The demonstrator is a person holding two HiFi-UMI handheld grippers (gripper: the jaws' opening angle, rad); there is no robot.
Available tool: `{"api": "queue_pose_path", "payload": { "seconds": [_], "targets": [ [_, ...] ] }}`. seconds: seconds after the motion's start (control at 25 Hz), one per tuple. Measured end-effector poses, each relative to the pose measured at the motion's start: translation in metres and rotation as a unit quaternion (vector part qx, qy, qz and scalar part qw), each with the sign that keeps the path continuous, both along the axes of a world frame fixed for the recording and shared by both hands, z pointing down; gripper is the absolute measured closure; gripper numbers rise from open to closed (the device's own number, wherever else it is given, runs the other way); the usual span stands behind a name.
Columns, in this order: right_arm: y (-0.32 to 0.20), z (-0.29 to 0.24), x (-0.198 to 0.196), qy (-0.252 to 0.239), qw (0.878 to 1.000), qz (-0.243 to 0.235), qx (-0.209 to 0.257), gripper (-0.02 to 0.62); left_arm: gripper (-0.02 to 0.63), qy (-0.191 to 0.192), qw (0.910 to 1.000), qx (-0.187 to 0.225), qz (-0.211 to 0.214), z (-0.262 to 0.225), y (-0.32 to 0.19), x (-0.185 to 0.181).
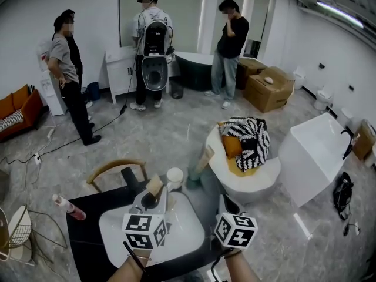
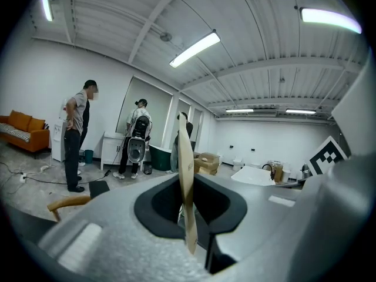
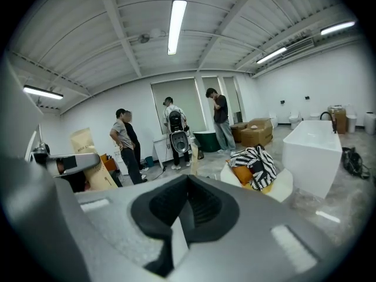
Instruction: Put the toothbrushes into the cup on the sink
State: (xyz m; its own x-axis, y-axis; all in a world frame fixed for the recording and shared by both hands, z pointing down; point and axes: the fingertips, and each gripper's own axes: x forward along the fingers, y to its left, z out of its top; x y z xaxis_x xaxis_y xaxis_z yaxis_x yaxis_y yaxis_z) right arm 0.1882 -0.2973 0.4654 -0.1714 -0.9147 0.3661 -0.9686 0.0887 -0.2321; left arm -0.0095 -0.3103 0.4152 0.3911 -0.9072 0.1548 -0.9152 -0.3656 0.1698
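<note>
Tan flat cardboard toothbrush pack [image 2: 185, 169], likely light and bendy, is pinched low by left gripper [image 1: 151, 200] near white round cup [image 1: 174, 178]; right gripper [image 3: 182, 216] clenched empty.

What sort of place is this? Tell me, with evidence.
Probably a bathroom-fixture showroom or storeroom: a freestanding white bathtub on open floor, a white sink set on a dark counter, and cardboard boxes near the wall.

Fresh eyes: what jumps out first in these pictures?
The left gripper is pinching a thin tan cardboard pack, over the white round sink on the black table. Behind, three people stand by the far wall, and a black-and-white striped cushion fills a white round chair at right.
</note>
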Motion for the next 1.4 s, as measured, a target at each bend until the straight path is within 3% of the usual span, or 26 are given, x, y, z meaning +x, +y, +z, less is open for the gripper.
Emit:
{"api": "queue_pose_path", "payload": {
  "seconds": [0.72,1.4],
  "targets": [
    [-0.039,0.030,0.018,-0.010,0.999,-0.010,-0.033,0.592,0.566,-0.007,0.9993,0.019,-0.032,-0.012,-0.076,0.008],
    [-0.058,0.063,0.035,-0.029,0.997,-0.013,-0.067,0.592,0.566,-0.011,0.9986,0.013,-0.051,0.009,-0.129,0.016]
  ]
}}
